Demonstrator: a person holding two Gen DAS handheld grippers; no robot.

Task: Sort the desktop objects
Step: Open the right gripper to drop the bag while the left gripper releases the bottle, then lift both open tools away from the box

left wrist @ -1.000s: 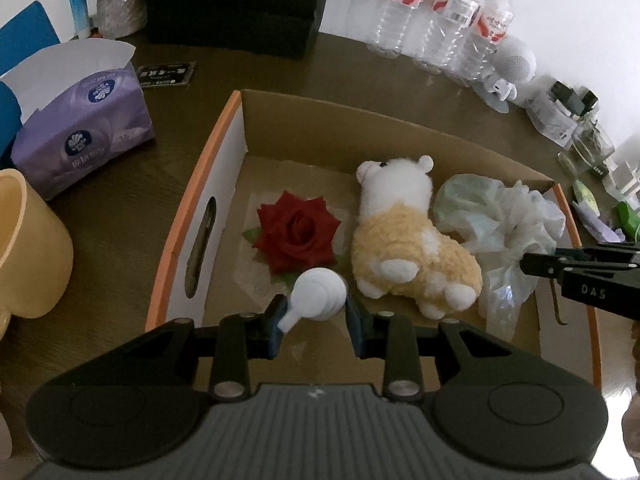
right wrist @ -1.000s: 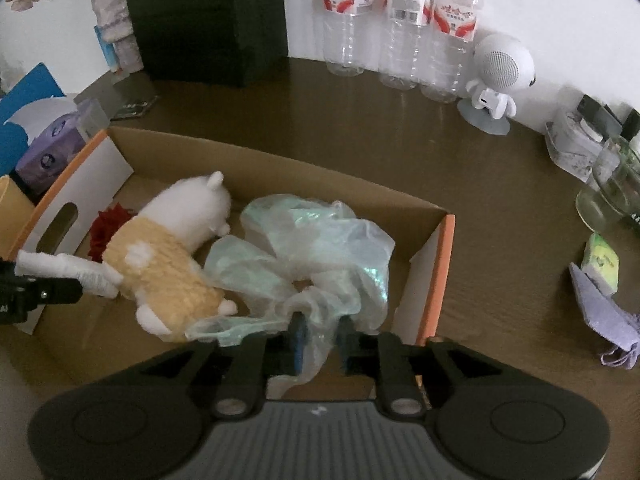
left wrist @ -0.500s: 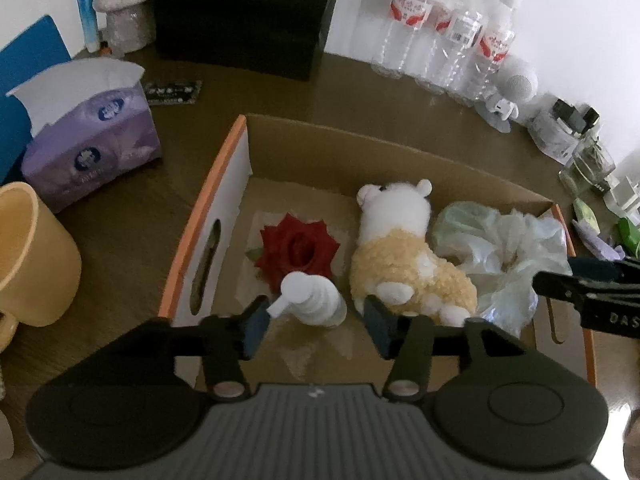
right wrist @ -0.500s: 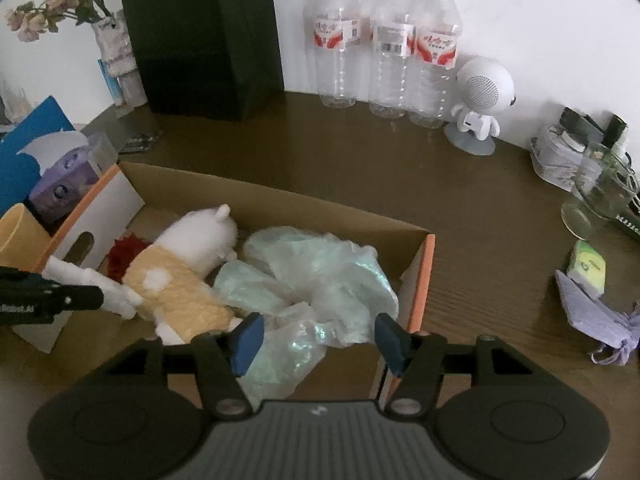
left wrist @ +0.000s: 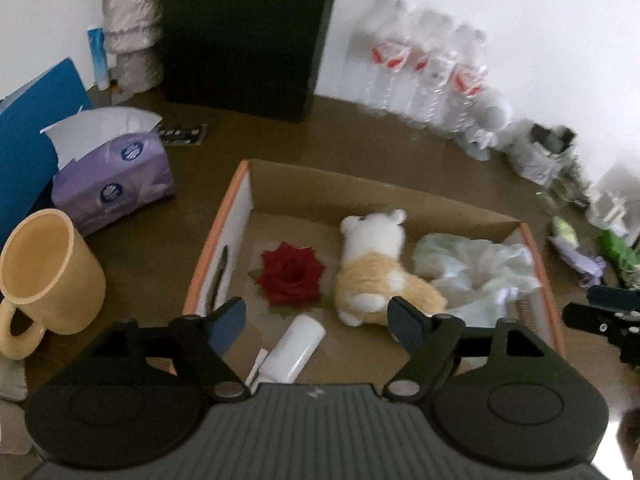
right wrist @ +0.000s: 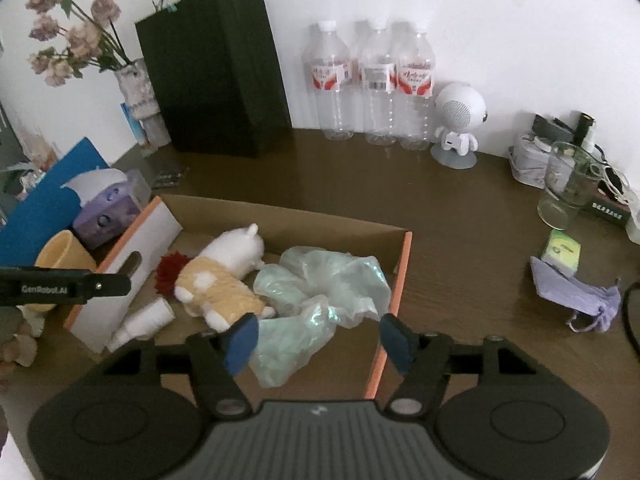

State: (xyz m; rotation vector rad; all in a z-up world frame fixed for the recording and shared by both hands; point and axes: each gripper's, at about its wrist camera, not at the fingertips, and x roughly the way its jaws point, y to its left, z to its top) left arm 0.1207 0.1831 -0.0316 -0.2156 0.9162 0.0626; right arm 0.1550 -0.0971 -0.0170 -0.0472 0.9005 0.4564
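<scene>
Both tongs opening, nothing gripped; loose lilac pouch (right wrist: 574, 294) lies on desk (right wrist: 460, 216) right of box (right wrist: 394, 280), nearer right tongs (right wrist: 322, 338) than left tongs (left wrist: 316, 322).

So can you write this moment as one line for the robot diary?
left gripper: opening, empty | right gripper: opening, empty | white bottle, plastic bag: lying in box
</scene>
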